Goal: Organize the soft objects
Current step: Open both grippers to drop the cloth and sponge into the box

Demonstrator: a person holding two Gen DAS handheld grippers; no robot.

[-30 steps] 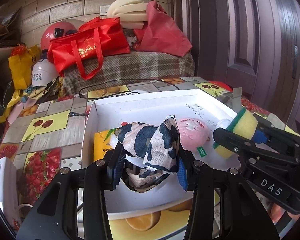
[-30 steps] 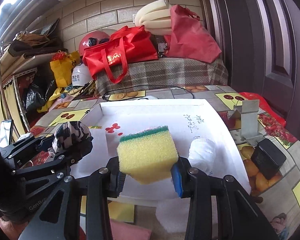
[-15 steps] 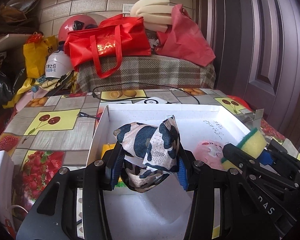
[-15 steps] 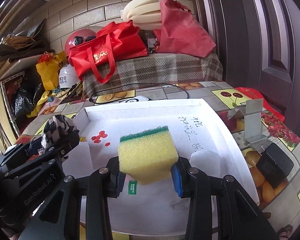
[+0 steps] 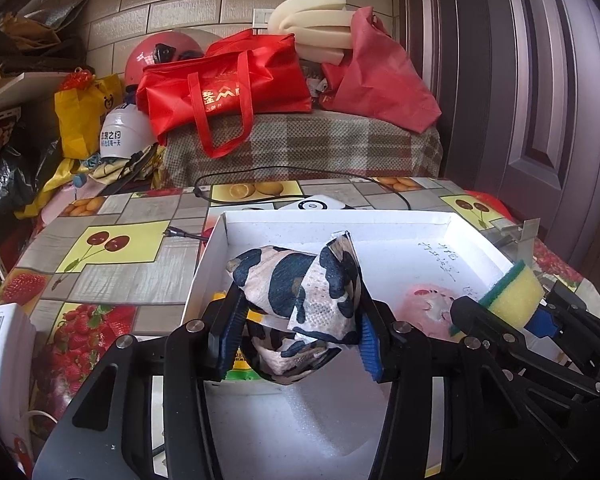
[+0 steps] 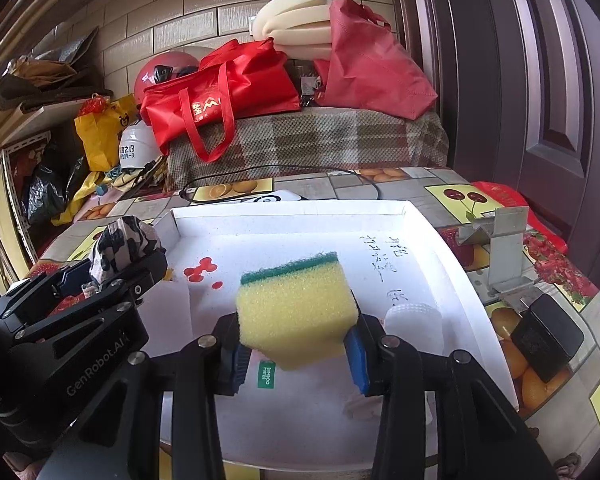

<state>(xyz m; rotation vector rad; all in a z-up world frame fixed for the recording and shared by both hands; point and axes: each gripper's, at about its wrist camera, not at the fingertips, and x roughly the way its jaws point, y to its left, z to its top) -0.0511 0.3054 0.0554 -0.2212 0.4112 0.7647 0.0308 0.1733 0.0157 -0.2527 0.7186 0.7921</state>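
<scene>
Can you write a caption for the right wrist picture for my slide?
Right gripper squeezes a yellow sponge with a green top above the white foam tray.

Clutter I can see beyond the work area

Against the brick wall I see a red tote bag [image 5: 224, 92] on a plaid-covered bench [image 5: 308, 148], curved foam strips [image 5: 312, 24] and a second red bag [image 5: 376, 80] beside it, a red helmet [image 5: 156, 54] behind, a yellow bag [image 5: 82, 114] to the left. A black cable [image 5: 284, 174] crosses the fruit-print tablecloth [image 5: 112, 248]; a black adapter [image 6: 548, 336] lies at right.
</scene>
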